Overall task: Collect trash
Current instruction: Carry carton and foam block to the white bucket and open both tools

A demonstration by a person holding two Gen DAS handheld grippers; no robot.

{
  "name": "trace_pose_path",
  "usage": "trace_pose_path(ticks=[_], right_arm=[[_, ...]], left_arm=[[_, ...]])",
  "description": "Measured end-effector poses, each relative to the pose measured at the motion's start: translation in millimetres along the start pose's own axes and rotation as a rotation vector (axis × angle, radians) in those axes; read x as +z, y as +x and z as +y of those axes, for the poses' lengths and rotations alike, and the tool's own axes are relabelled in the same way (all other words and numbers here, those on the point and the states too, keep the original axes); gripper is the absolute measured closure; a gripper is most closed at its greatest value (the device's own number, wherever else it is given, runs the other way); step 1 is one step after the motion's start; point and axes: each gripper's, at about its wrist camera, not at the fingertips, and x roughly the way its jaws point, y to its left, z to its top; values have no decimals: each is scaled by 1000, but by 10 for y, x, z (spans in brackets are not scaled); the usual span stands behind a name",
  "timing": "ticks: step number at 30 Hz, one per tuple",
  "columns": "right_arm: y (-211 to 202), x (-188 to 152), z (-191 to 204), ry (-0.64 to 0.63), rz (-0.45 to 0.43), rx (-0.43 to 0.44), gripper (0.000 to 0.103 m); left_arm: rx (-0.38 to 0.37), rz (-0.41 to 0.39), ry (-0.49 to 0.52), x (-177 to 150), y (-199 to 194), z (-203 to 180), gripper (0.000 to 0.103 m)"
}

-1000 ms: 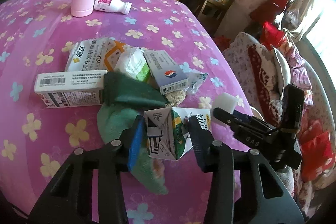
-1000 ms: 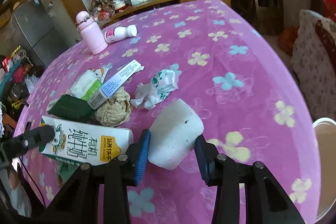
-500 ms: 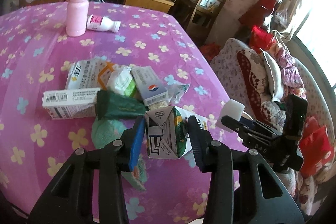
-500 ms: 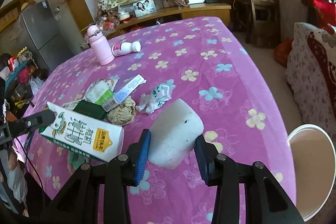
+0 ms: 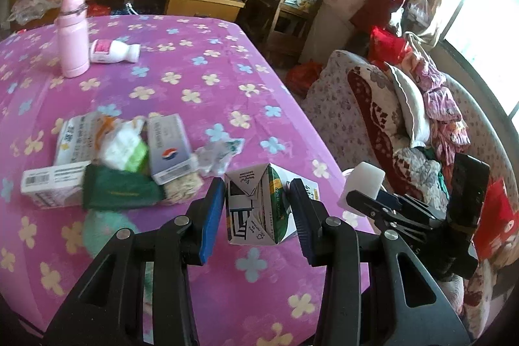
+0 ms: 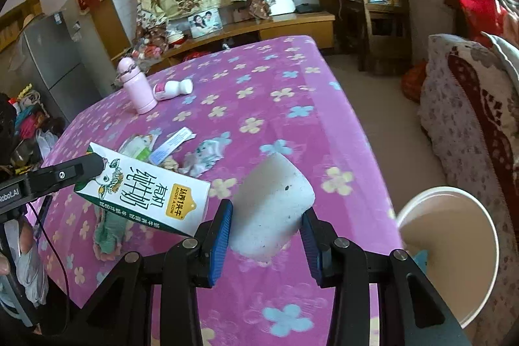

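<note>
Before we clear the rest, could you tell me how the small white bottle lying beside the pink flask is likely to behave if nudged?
The small white bottle lies on its side with a round body, so it would probably roll across the tablecloth. It looks like light plastic, so a gentle push should move it. The upright pink flask beside it may stop it.

A pink flowered cloth covers the surface (image 5: 211, 60). At ten o'clock a pink flask (image 5: 74, 36) stands upright, a white bottle (image 5: 113, 51) lying just beside it. At nine o'clock lies a heap of boxes (image 5: 168, 148), wrappers and crumpled paper (image 5: 219, 153).
</note>
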Motion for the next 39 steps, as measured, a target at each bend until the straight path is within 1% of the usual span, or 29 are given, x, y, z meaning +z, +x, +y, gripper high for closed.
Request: trace_pose_path(ticks=[10, 20, 31, 39], right_arm=[[-261, -67, -509, 70, -19, -64, 63], [-408, -196, -896, 127, -19, -107, 63], [-455, -429, -1371, 200, 12, -158, 63], [-419, -615, -1739, 254, 55, -192, 63]], left_arm=[[-23, 20, 57, 67, 275, -451, 64], [-49, 44, 103, 71, 533, -848, 64], [-83, 87, 137, 47, 904, -1251, 64], [-107, 115, 157, 19, 1248, -1597, 64]])
